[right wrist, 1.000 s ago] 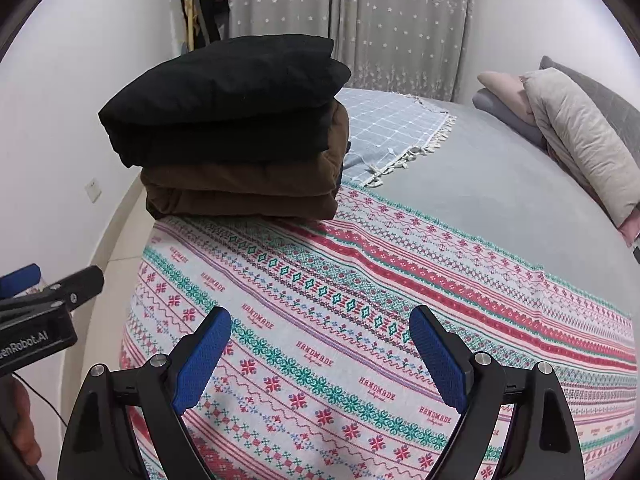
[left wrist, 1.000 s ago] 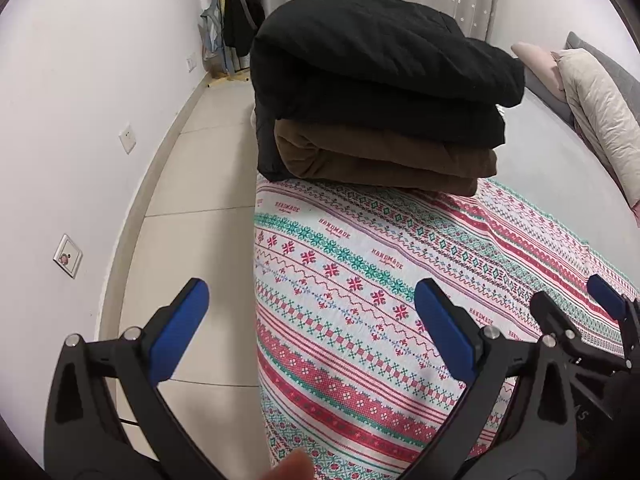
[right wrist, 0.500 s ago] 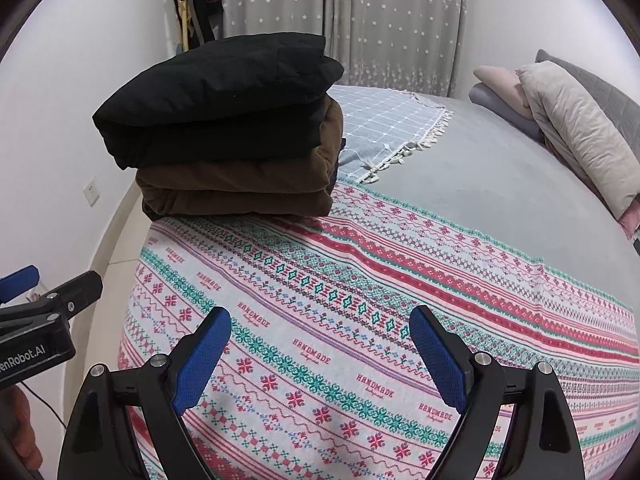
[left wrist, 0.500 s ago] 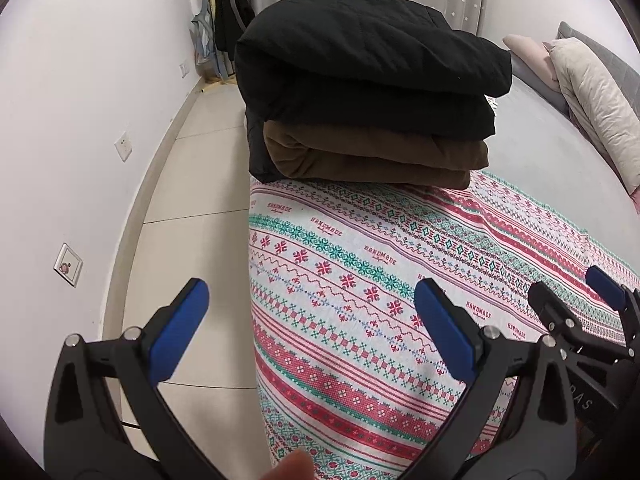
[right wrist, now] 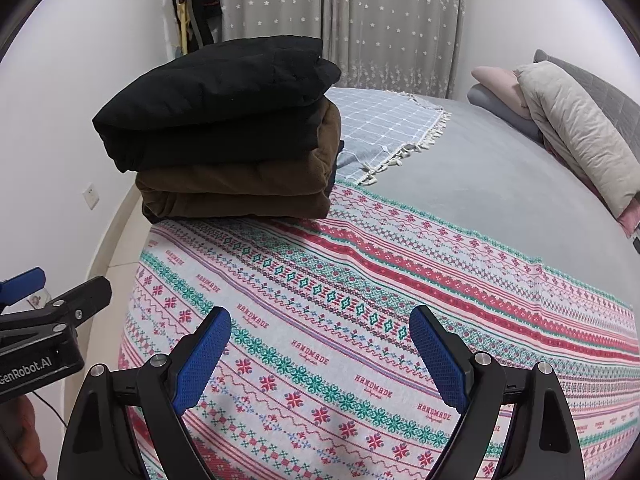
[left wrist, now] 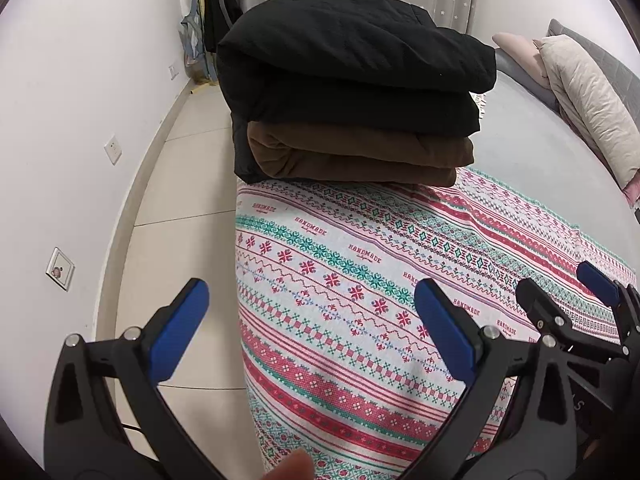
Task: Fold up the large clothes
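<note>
A folded black garment (left wrist: pixel 352 68) lies on top of a folded brown garment (left wrist: pixel 360 156), stacked at the far left corner of the bed. The stack also shows in the right wrist view, black garment (right wrist: pixel 216 104) over brown garment (right wrist: pixel 240 188). A patterned red, green and white cloth (left wrist: pixel 360 280) is spread flat over the near part of the bed (right wrist: pixel 360 300). My left gripper (left wrist: pixel 312 328) is open and empty, above the cloth's left edge. My right gripper (right wrist: pixel 320 356) is open and empty, above the cloth.
A grey bed sheet (right wrist: pixel 500 184) lies beyond the cloth, with a blue checked blanket (right wrist: pixel 384 128) and pillows (right wrist: pixel 576 136) at the right. The tiled floor (left wrist: pixel 180 208) and white wall (left wrist: pixel 80 100) run along the bed's left side. Curtains (right wrist: pixel 360 20) hang at the back.
Both grippers have drifted slightly; the stacked garments shift a little left in the left wrist view. Both grippers stay open and empty.
</note>
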